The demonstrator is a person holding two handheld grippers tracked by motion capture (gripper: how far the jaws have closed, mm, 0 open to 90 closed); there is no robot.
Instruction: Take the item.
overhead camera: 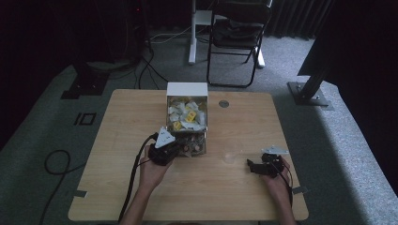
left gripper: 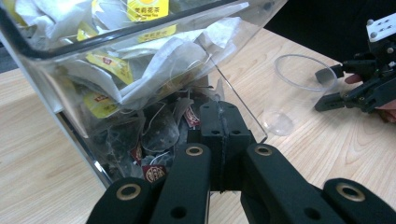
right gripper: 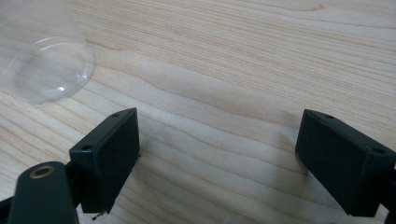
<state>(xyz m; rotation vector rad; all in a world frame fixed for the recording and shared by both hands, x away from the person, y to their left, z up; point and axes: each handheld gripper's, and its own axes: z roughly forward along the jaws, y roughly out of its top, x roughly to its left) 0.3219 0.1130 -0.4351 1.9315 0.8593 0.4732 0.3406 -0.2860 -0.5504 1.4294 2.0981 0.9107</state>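
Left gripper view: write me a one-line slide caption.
Left gripper, jaws shut, at the mouth of a clear tea bag dispenser, with a clear plastic cup and the open right gripper beyond.

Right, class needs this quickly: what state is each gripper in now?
Left gripper: shut, at the tea bag dispenser's opening; any grip cannot be told.
Right gripper: open, holding nothing.

A: Left gripper point(left gripper: 223, 122): matte black jaws and linkage arms, brass-ringed pivot holes, small screw holes. Grey three-cornered plate on top, black cable trailing to lower left of the high view.

B: Right gripper point(right gripper: 217, 154): black blocky jaws, same brass rivet at lower left. Forearms bare, no sleeves.
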